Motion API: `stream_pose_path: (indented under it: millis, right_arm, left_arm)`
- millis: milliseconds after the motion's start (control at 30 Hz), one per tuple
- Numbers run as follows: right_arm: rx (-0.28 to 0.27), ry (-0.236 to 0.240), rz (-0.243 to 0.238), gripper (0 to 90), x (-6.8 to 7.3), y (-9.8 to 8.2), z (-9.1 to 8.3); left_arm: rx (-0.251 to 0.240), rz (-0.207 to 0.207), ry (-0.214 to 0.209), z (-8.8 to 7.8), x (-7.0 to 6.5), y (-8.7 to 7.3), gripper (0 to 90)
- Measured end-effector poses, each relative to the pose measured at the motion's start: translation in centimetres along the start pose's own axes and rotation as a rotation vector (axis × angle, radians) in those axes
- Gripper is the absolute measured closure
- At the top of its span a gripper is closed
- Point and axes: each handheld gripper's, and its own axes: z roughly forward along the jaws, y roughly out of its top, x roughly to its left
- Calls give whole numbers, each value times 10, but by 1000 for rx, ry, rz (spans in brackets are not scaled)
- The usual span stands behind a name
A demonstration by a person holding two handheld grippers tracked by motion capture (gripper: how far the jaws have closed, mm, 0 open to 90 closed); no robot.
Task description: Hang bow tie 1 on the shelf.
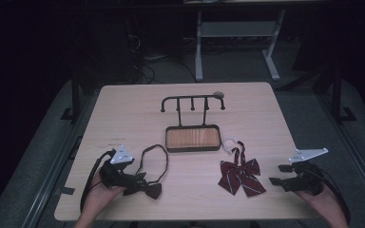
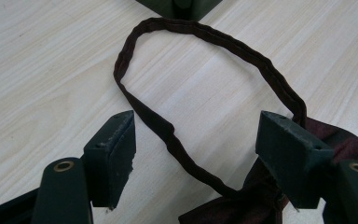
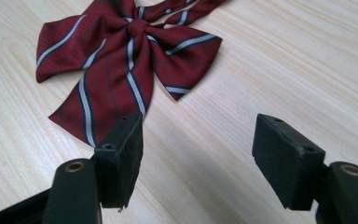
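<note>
Your left tongs [image 2: 196, 154] are spread wide and low over the tabletop [image 1: 123, 114], with the strap loop [image 2: 205, 70] of the dark bow tie [image 1: 145, 187] lying between the jaws; nothing is pinched. Your right tongs [image 3: 198, 161] are also spread and hold nothing. The striped red bow tie [image 3: 121, 60] lies flat just ahead of them, near your right hand [image 1: 321, 202]. Between both ties, farther from you, stands the wooden tray [image 1: 192, 138] with its hook rack [image 1: 192, 100].

No readable text, labels or numbers anywhere I look; faint dark marks on the table [image 1: 123, 118] left of the tray [image 1: 192, 138] stay illegible.
</note>
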Motion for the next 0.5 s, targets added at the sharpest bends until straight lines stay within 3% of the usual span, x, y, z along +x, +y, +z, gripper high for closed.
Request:
stream_pose_path:
  millis: [233, 500]
  right_arm:
    - [7, 8, -18, 322, 6, 1, 4]
    - [12, 21, -55, 319, 18, 14, 6]
  left_arm:
    - [1, -5, -4, -3, 1, -2, 289]
    - [-8, -16, 1, -8, 4, -6, 289]
